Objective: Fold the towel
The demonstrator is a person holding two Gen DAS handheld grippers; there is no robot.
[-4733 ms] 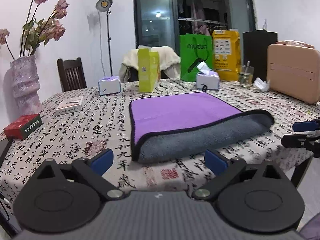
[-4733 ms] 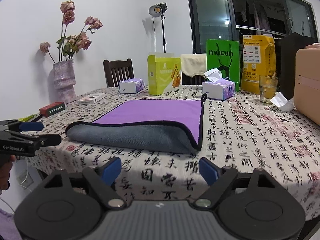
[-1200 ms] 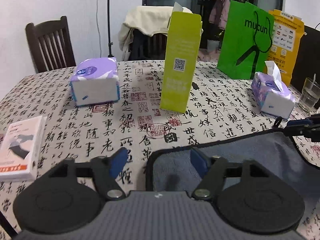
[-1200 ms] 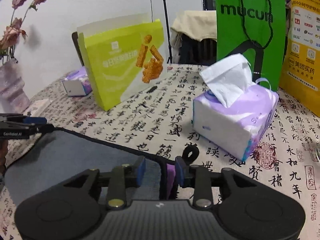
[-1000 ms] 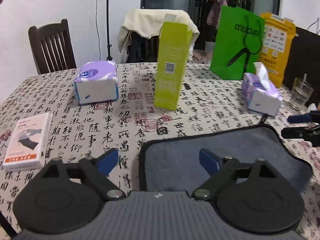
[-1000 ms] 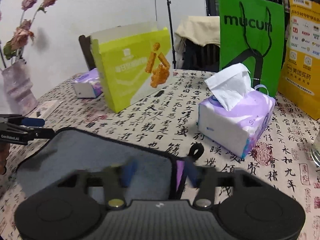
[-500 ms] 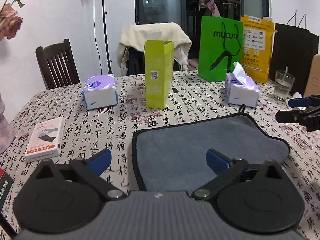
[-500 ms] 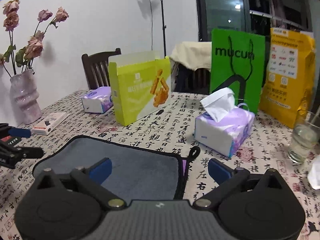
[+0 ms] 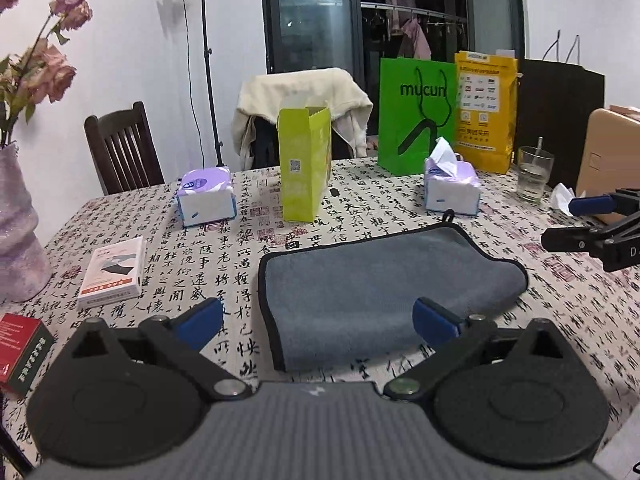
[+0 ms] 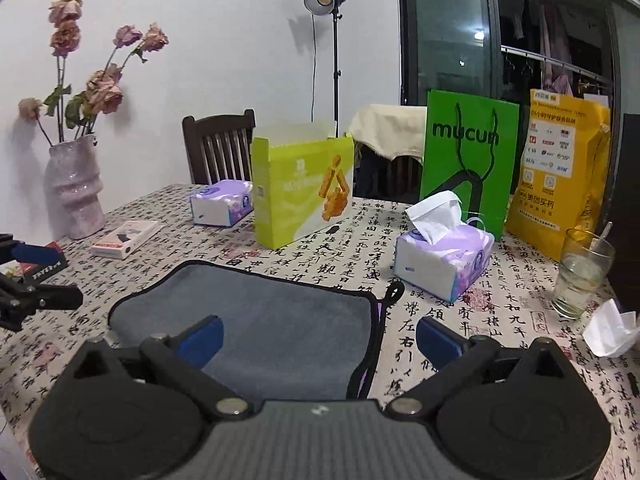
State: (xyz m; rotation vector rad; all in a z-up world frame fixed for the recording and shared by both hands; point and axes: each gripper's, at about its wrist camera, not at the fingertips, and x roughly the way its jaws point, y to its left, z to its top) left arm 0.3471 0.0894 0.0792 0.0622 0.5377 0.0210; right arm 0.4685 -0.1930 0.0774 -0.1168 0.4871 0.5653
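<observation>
The towel (image 9: 376, 280) lies folded on the patterned tablecloth, grey side up with a black hem and a small hanging loop at its far corner. It also shows in the right wrist view (image 10: 272, 328), with a strip of purple at its right edge. My left gripper (image 9: 318, 320) is open and empty, held above the towel's near left end. My right gripper (image 10: 318, 340) is open and empty, above the towel's near right end. Each gripper shows at the edge of the other's view.
Behind the towel stand a lime carton (image 9: 304, 164), two tissue boxes (image 9: 452, 188) (image 9: 205, 197), a green bag (image 9: 416, 116) and a yellow bag (image 9: 484, 112). A glass (image 10: 580, 276) and a crumpled tissue (image 10: 610, 328) are at the right. A vase (image 10: 74, 192) and small boxes (image 9: 112, 274) are at the left.
Both grippers have let go of the towel's far edge and opened wide. They have pulled back towards me and risen. The towel lies folded with its grey side up.
</observation>
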